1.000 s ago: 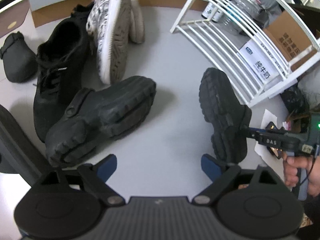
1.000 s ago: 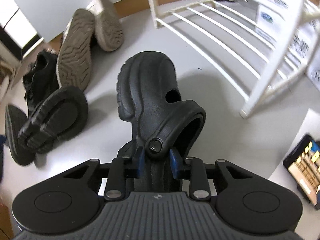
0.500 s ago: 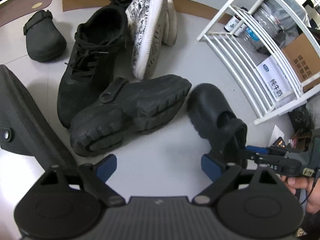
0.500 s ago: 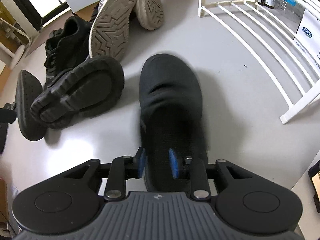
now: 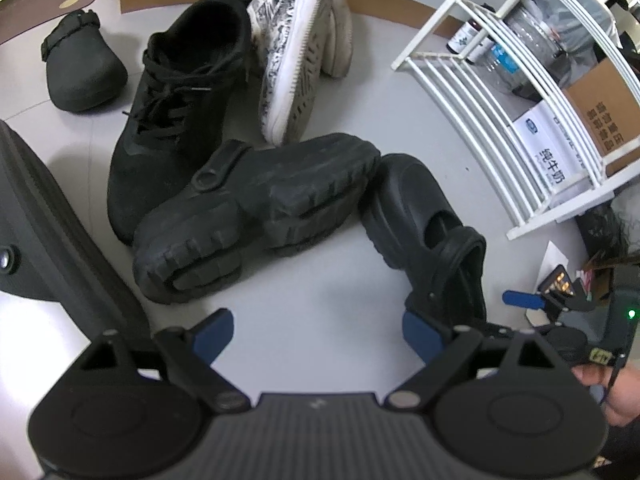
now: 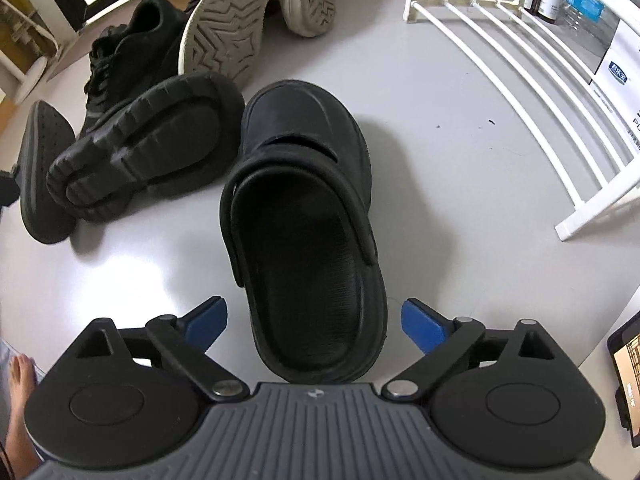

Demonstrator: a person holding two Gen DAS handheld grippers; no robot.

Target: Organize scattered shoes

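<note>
On the grey floor (image 6: 460, 168), a tipped black clog (image 6: 140, 144) shows its sole at left; beside it an upright black clog (image 6: 304, 216) sits between the right gripper (image 6: 314, 320)'s fingers, just opened wide, pads clear. The left gripper (image 5: 316, 332) gapes empty.

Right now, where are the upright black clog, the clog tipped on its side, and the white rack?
Upright black clog (image 6: 308, 272): right wrist view, on its insole.
Tipped clog (image 6: 160, 136): right wrist view, on its sole.
White rack (image 6: 520, 64): right wrist view, on a floor-level bar.
</note>
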